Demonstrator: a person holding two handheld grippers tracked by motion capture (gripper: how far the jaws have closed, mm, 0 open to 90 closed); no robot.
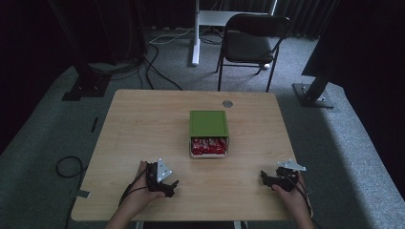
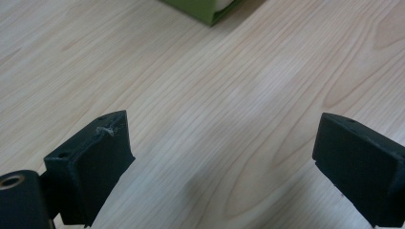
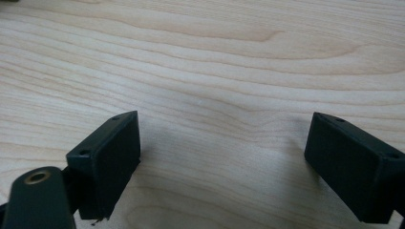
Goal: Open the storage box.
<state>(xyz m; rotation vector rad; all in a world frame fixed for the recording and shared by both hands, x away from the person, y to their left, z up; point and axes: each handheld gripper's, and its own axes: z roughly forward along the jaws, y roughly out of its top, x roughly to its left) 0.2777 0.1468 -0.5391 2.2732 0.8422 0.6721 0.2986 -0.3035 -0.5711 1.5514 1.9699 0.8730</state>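
Dark curtains and grey carpet ring the wooden table point(image 1: 143, 124) in my high view, with a black folding chair point(image 1: 252, 43) and a white stand point(image 1: 196, 33) beyond its far edge and cables point(image 1: 157, 71) trailing over the floor. At the middle of the table I see a green box point(image 1: 208, 125) whose white drawer point(image 1: 208, 153) is slid partway out toward me, packed with red packets point(image 1: 208, 145). A small round grey cap point(image 1: 228, 103) is set into the tabletop just behind the box. My left gripper point(image 1: 171, 187) sits low at the near left of the table, held in a hand point(image 1: 138, 193), and my right gripper point(image 1: 264, 177) sits at the near right in the other hand point(image 1: 290, 195); both are well apart from the box, one to either side of it.

From the left gripper view, I look along the left gripper point(image 2: 222, 157) with its jaws spread wide and bare wood grain between them. A corner of the green box point(image 2: 205, 9) pokes in at the top edge, well ahead of the jaws.

From the right gripper view, the right gripper point(image 3: 222, 157) is likewise released, jaws wide apart and holding nothing, with pale tabletop point(image 3: 215, 62) under and ahead of them.
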